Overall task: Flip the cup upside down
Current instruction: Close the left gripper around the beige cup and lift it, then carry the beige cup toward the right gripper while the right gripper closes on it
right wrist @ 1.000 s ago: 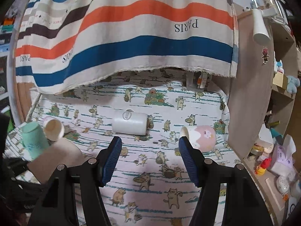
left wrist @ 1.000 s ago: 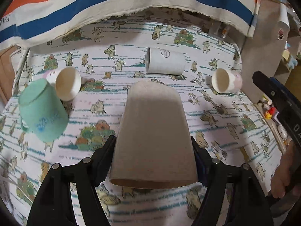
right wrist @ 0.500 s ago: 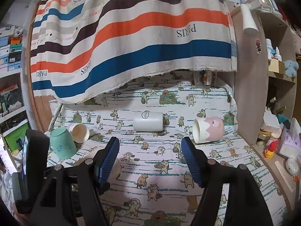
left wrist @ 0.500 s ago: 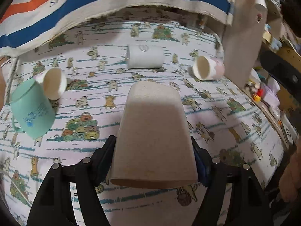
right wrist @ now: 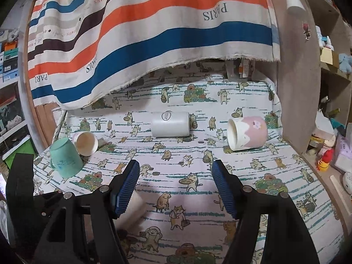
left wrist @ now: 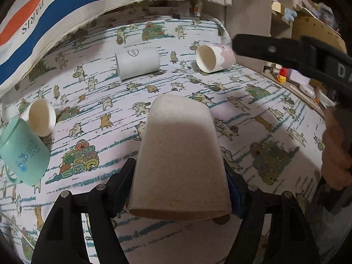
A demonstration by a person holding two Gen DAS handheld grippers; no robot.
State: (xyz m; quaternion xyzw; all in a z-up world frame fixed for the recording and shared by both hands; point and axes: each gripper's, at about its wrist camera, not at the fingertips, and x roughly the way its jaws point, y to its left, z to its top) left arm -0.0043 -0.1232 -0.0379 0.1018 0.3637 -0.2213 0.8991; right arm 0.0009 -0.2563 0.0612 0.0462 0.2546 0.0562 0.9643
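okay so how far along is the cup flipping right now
Done: the mint mug already stands upside down. In hand: the left gripper clamps the beige cup. Left: the white cup, pink cup and small cup lie sideways; the right gripper is open.

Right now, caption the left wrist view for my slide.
Left gripper holds a tan speckled tapered cup above the cat-print cloth.

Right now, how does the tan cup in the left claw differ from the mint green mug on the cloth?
The tan cup is clamped between the left claw's fingers; the green mug stands free on the cloth. The tan cup is plain and shows no handle; the green mug has blue print and a handle. Both have the closed base up and the wider mouth down.
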